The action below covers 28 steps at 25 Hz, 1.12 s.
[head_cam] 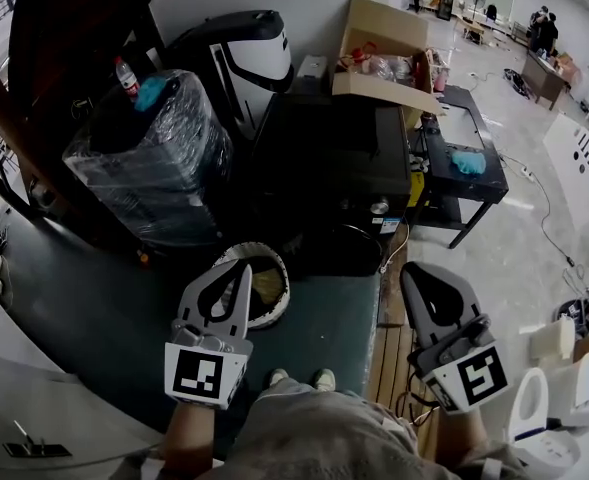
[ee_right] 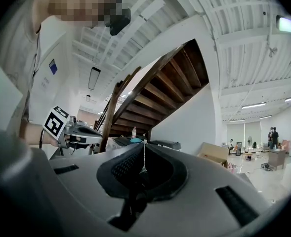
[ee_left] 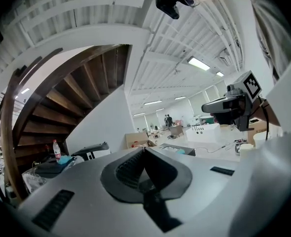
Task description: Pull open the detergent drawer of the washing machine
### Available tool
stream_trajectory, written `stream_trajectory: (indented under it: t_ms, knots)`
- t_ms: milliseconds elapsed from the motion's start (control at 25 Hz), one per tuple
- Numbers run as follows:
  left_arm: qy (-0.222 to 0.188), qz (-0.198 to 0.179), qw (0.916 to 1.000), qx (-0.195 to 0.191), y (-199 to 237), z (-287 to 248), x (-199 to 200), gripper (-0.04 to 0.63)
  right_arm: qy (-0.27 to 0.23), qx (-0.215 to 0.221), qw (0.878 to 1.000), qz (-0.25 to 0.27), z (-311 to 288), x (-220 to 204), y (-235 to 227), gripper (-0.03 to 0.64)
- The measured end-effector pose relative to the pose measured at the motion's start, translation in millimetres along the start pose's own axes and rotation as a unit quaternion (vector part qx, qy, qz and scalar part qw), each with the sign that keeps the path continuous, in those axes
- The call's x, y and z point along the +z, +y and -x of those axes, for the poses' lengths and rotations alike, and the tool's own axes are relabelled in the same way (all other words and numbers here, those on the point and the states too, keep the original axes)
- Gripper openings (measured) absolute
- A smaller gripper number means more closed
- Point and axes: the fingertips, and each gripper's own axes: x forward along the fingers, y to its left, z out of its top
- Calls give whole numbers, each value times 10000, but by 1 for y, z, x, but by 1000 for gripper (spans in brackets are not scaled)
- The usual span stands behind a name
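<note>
Left tool (head_cam: 244, 271): jaws closed tip to tip, nothing between them, held level and pointing to the far side. Right tool (head_cam: 412, 274): jaws likewise closed and empty, level, beside the left one. Dark box-shaped appliance (head_cam: 334, 158), seemingly the washing machine: stands on the far side of both tools, well apart from them, slightly nearer the right tool's line; its detergent drawer cannot be made out. Round basket (head_cam: 264, 286): on the floor just beyond the left tool's tips. Plastic-wrapped unit (head_cam: 154, 168): far left. Cardboard box (head_cam: 384, 53): behind the appliance.
</note>
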Motion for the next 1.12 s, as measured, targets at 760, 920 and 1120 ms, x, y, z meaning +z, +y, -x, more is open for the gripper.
stream_trajectory:
  t_ms: [760, 920, 1120]
  knots:
    - [-290, 643, 9973, 198, 33, -30, -13, 390, 281, 38, 9995, -151, -24, -28, -14, 32]
    - [-218, 1082, 9938, 138, 48, -50, -31, 393, 379, 84, 9992, -133, -47, -37, -19, 32]
    - [-17, 1492, 9888, 42, 71, -86, -63, 393, 567, 138, 9982, -167, -83, -49, -25, 33]
